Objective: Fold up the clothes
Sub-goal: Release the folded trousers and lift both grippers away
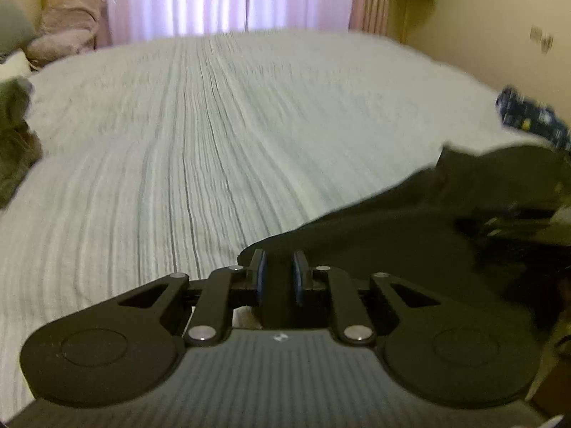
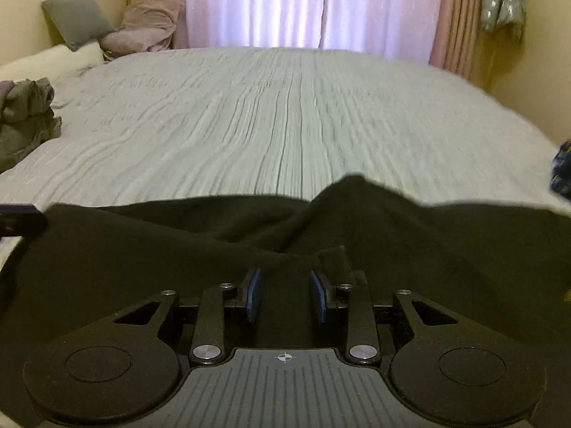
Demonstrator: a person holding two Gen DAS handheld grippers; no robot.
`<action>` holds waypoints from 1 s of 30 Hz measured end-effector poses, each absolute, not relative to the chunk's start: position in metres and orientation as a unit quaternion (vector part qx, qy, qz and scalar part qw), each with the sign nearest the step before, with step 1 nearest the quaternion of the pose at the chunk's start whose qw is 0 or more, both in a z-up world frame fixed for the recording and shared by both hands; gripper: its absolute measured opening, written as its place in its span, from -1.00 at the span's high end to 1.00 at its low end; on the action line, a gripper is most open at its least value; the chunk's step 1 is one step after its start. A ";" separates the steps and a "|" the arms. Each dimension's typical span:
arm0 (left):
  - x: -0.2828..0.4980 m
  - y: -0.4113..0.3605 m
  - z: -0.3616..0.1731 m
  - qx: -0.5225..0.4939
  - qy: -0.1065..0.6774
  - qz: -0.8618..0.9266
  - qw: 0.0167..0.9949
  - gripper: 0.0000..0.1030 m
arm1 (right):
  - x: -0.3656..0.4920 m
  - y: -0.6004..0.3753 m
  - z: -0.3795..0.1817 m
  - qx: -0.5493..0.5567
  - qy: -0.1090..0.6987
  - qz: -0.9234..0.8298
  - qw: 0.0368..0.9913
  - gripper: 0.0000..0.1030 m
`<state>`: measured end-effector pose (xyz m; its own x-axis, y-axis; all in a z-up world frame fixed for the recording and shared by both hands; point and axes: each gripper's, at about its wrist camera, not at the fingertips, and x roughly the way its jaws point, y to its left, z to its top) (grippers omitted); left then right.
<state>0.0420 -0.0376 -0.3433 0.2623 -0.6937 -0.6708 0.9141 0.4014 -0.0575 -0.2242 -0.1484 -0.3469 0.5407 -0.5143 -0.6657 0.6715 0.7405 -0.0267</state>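
Bed point(image 1: 200, 135) with a pale ribbed cover fills most of both views, and a black garment point(image 2: 178, 242) is draped across the near edge. From the right wrist camera the dark cloth runs the whole width at about 6 o'clock, bunched into a ridge near centre. The right gripper point(image 2: 287, 296) sits narrow with black fabric lying between its blue pads point(image 2: 254, 297), though I can't tell if they're actually pinching it. From the left wrist camera the same cloth comes in from 4 o'clock, and the left gripper point(image 1: 279, 274) looks narrowly closed on its corner. Crumpled grey-green clothes point(image 2: 25, 117) sit at 9 o'clock, a blue patterned item point(image 1: 531, 117) at 3 o'clock, pillows point(image 2: 139, 32) at 11, pink curtains point(image 2: 285, 3) at 12. Everything's a bit blurry.
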 end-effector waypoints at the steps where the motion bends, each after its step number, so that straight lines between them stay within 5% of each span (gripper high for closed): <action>1: 0.044 -0.041 -0.349 0.179 0.319 -0.519 0.773 0.73 | -0.225 -0.149 -0.351 0.115 0.335 -0.340 0.871 0.47; 14: 0.019 0.014 -0.305 0.127 0.320 -0.501 0.794 0.78 | -0.265 -0.162 -0.294 0.184 0.280 -0.321 0.886 0.46; 24: -0.032 0.037 -0.330 0.144 0.371 -0.483 0.780 0.81 | -0.295 -0.100 -0.330 0.105 0.355 -0.309 0.876 0.46; 30: -0.052 0.039 -0.309 0.141 0.361 -0.485 0.784 0.81 | -0.303 -0.094 -0.304 0.124 0.339 -0.316 0.877 0.46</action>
<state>-0.0516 0.0392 -0.3092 0.2695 -0.6578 -0.7033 0.8621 0.4903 -0.1282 -0.3030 -0.0943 -0.3043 0.5705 -0.4716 -0.6724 0.6390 0.7692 0.0027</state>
